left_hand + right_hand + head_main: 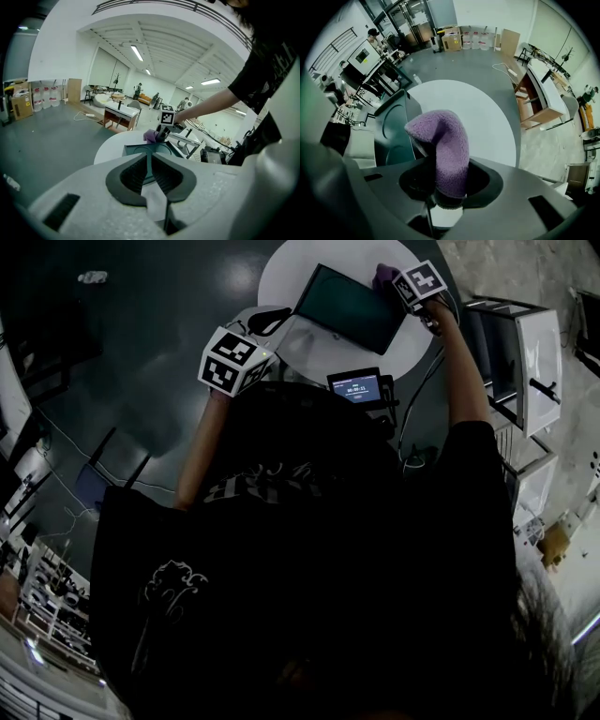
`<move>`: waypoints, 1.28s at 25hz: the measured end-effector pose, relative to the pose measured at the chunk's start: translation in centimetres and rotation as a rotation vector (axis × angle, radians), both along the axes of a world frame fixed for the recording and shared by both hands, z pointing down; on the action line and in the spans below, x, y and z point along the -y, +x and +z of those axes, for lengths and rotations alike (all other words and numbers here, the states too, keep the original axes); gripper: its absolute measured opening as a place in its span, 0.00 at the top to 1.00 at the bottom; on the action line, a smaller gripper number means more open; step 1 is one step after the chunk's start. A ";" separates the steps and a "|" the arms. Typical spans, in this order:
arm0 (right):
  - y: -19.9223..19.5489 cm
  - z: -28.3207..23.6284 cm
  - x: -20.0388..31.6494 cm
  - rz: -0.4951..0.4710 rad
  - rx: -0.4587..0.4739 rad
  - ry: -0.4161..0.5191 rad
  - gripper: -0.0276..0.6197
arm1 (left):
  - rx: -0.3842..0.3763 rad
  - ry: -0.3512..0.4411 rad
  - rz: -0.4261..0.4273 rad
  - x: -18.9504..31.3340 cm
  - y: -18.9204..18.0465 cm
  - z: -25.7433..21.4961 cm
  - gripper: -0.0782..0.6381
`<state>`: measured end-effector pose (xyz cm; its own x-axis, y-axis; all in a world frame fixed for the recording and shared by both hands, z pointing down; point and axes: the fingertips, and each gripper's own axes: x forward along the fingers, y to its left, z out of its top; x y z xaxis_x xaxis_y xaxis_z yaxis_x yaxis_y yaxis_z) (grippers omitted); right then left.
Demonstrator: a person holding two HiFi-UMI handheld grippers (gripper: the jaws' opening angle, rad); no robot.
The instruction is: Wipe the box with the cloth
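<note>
A dark teal box (347,307) lies tilted on the round white table (281,273). My left gripper (272,321) is at the box's left corner; in the left gripper view its jaws (150,164) stand pressed together on the near edge of the box (140,150). My right gripper (419,282) is at the box's far right corner, shut on a purple fleece cloth (384,276). In the right gripper view the cloth (443,150) sticks up out of the right gripper (440,183) and hides the fingertips, with the box (393,131) just left of it.
A small black device with a lit screen (361,388) sits at the table's near edge. A white metal rack (525,362) stands to the right. A wooden desk (539,93) stands on the grey floor beyond the table (478,122).
</note>
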<state>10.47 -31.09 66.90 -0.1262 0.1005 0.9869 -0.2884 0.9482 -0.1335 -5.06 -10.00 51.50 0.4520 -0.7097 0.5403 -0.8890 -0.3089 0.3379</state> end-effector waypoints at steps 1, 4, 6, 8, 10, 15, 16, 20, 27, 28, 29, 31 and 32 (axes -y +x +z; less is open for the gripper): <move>-0.6 -0.1 0.0 -0.003 0.007 -0.004 0.79 | 0.003 -0.002 -0.003 -0.1 -0.2 0.0 0.86; -3.0 -0.4 -0.5 -0.016 0.021 -0.013 0.79 | 0.004 0.001 -0.019 -0.3 -1.3 -0.2 0.86; -5.6 -0.3 -1.0 -0.044 0.019 -0.011 0.79 | -0.001 0.007 -0.035 -0.6 -3.1 -0.1 0.86; -8.4 -0.1 -1.5 -0.076 0.018 -0.006 0.79 | -0.007 0.013 -0.051 -0.9 -5.1 0.1 0.86; -10.6 0.0 -2.2 -0.091 0.022 -0.018 0.79 | -0.014 0.023 -0.075 -1.0 -6.6 0.0 0.86; -13.9 -0.5 -2.9 -0.126 0.040 -0.016 0.79 | -0.015 0.019 -0.099 -1.6 -8.2 0.0 0.86; -14.7 -0.5 -3.0 -0.136 0.040 -0.015 0.79 | -0.014 0.017 -0.100 -1.9 -8.7 0.2 0.86; -18.0 -0.3 -3.8 -0.161 0.043 -0.011 0.79 | -0.017 0.015 -0.119 -2.9 -11.1 0.5 0.86; -20.8 -0.6 -4.7 -0.217 0.033 0.009 0.79 | -0.016 0.024 -0.165 -4.0 -13.5 0.1 0.86; -21.3 -0.6 -5.0 -0.224 0.033 0.011 0.79 | -0.015 0.023 -0.167 -4.4 -13.8 0.1 0.86; -22.0 -0.6 -5.4 -0.231 0.034 0.012 0.79 | -0.015 0.023 -0.171 -4.8 -14.3 0.3 0.86; -23.4 -0.3 -6.4 -0.242 0.037 0.012 0.79 | -0.018 0.023 -0.180 -5.8 -15.3 0.5 0.86; -24.0 -0.2 -6.9 -0.246 0.039 0.010 0.79 | -0.019 0.024 -0.184 -6.2 -15.7 0.7 0.86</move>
